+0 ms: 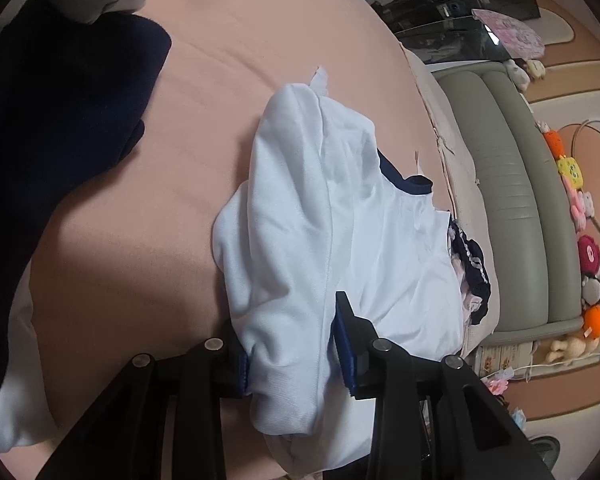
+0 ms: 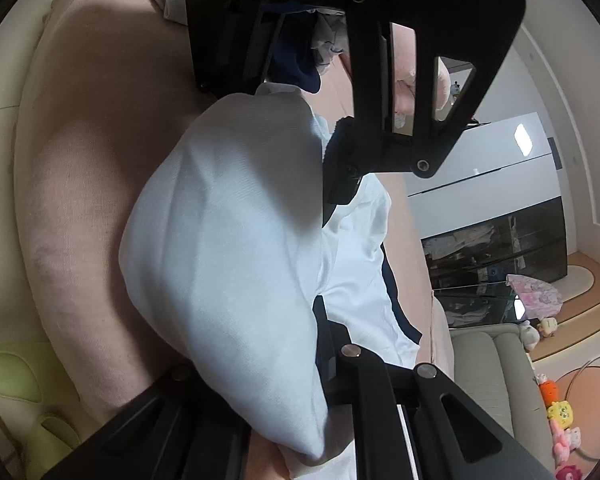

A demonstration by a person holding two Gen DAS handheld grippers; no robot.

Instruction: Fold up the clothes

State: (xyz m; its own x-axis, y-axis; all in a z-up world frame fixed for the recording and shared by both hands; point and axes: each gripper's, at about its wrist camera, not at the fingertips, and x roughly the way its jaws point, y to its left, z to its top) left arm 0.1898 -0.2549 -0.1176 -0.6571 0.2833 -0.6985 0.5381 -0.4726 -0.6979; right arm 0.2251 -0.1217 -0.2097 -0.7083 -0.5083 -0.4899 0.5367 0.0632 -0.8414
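Two grippers share one white garment (image 1: pixel 332 216), and the layout reads as a fold in hand. Largest is the pink bedspread (image 1: pixel 240 32), filling the middle of both views and serving as the flat bed to fold on. At the left edge of the left wrist view lies a dark navy garment (image 1: pixel 60 92), well apart from the white one, probably put aside so it stays out of the way. The white garment with navy trim sprawls across the centre and lower middle of that view, its near edge bunched. That bunch sits between the blue pads of the left gripper (image 1: pixel 296 354), whose jaws are partly closed and pinch the cloth, likely to anchor this end. In the right wrist view the same cloth bulges up at centre and runs down into the right gripper (image 2: pixel 284 364); the fabric hides its fingertips, but the jaws appear nearly closed on it, seemingly to lift that end over
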